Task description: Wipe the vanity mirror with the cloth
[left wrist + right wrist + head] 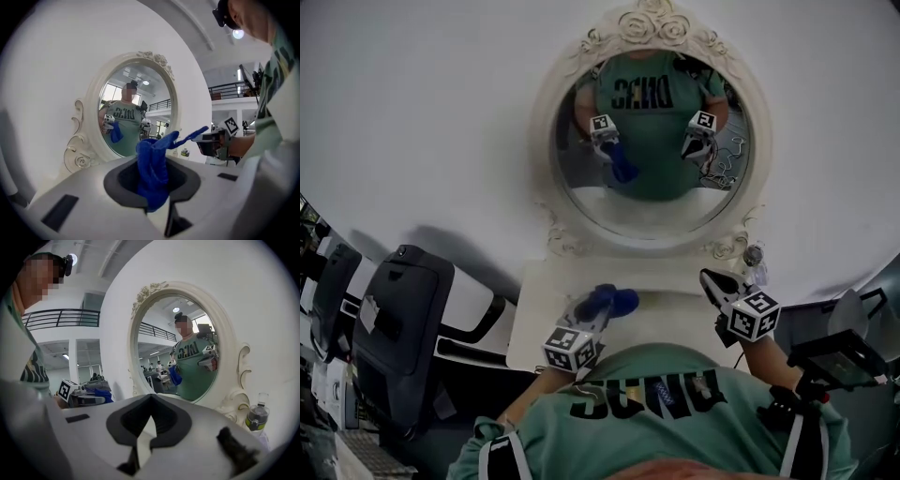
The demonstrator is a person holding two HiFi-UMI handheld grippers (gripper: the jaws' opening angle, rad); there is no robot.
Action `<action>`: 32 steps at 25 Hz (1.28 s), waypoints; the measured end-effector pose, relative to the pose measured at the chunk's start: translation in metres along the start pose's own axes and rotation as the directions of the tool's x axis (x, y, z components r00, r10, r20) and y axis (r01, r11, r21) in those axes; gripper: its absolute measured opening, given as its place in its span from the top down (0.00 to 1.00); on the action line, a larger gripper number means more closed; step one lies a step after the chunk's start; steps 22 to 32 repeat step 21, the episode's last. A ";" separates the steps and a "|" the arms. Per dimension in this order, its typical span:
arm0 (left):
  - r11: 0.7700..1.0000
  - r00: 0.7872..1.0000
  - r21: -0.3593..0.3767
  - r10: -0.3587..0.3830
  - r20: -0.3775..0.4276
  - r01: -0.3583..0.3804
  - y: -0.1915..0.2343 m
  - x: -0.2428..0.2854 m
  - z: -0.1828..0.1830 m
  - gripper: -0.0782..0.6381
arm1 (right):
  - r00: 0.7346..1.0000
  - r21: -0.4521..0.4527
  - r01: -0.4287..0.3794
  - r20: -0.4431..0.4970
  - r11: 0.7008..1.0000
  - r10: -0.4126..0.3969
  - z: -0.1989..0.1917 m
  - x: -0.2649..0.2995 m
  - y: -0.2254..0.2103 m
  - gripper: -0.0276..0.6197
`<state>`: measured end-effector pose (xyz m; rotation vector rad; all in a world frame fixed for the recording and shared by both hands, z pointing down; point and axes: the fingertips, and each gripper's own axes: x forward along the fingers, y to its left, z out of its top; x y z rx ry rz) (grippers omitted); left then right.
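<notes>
The oval vanity mirror point(652, 141) in its ornate white frame stands against the wall at the back of a small white table point(675, 323). My left gripper point(592, 314) is low over the table's front left, shut on a blue cloth point(614, 302). In the left gripper view the cloth point(152, 171) bunches up between the jaws of the left gripper point(157, 201), well short of the mirror point(136, 112). My right gripper point(719, 284) hovers at the table's right, jaws together and holding nothing. The right gripper view shows the right gripper point(143, 441) pointing at the mirror point(180, 348).
A small clear bottle point(754, 255) stands by the mirror's right foot, and this bottle point(257, 416) also shows in the right gripper view. A dark office chair point(398, 319) is left of the table. The white wall is behind the mirror.
</notes>
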<state>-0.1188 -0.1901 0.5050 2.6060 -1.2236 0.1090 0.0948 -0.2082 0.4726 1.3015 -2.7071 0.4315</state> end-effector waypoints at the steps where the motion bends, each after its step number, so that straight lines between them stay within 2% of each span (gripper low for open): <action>1: 1.000 1.000 0.003 -0.003 0.010 0.003 -0.002 -0.001 0.003 0.77 | 1.000 -0.005 0.001 -0.001 1.000 -0.001 0.000 -0.001 0.001 0.95; 14: 0.996 0.998 0.064 -0.058 0.013 0.058 -0.020 0.007 0.008 0.77 | 1.000 -0.023 0.029 -0.012 0.999 -0.029 -0.004 -0.013 0.004 0.95; 21: 0.992 0.995 0.071 -0.099 -0.013 0.100 -0.041 0.005 -0.004 0.77 | 0.999 -0.020 0.032 -0.020 0.999 -0.032 -0.009 -0.025 0.012 0.95; 32: 0.992 0.995 0.071 -0.099 -0.013 0.100 -0.041 0.005 -0.004 0.77 | 0.999 -0.020 0.032 -0.020 0.999 -0.032 -0.009 -0.025 0.012 0.95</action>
